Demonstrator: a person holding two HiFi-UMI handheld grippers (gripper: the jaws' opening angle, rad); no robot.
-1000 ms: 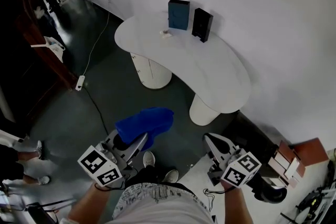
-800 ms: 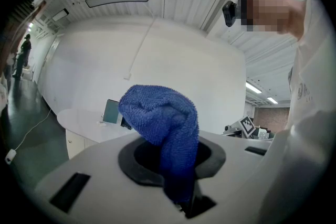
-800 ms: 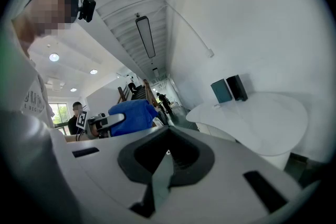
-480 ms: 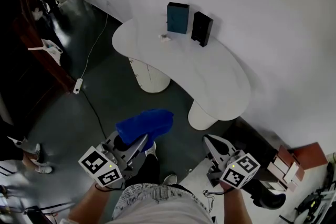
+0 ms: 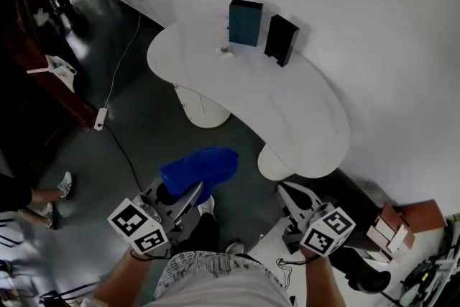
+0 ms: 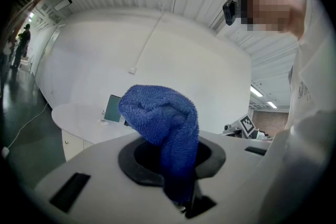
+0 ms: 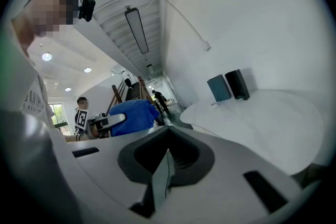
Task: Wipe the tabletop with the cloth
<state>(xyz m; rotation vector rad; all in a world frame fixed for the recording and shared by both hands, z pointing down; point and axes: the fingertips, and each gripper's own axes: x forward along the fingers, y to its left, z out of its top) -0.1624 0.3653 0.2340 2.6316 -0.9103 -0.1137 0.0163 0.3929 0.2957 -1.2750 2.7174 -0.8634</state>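
Blue terry cloth [image 5: 199, 170] is pinched between the jaws of the left gripper [image 5: 188, 193]. In the left gripper view the jaws close on a narrow fold of it, and the rest bunches up in a rounded lump above and beyond the tips. From the head view the cloth hangs over the dark floor [image 5: 144, 133], well apart from the tabletop and touching nothing else.

To the right of that gripper, the right gripper [image 5: 286, 192] is held at about the same height. Its own view shows the two jaws pressed flat together, tip against tip.

Ahead of both grippers stands the white table [image 5: 309, 111], a long bean-shaped top on two round white pedestals [image 5: 205, 106], set against a white wall. On its far side, beyond the left gripper's cloth, a teal box [image 5: 245, 22] stands upright. A black box [image 5: 280, 39] stands just beside it, further to the right. A small pale object [image 5: 226, 50] lies on the top just in front of the teal box; what it is cannot be made out.

Each gripper carries a cube with black-and-white square markers: one [image 5: 138, 226] behind the left jaws, one [image 5: 327, 230] behind the right. These patterns are the only clear markings. Neither box shows a readable label, and the print on the person's pale shirt [image 5: 215, 280] is too small to read.

Left of the left gripper, a white cable runs over the floor to a power strip [image 5: 100, 118].
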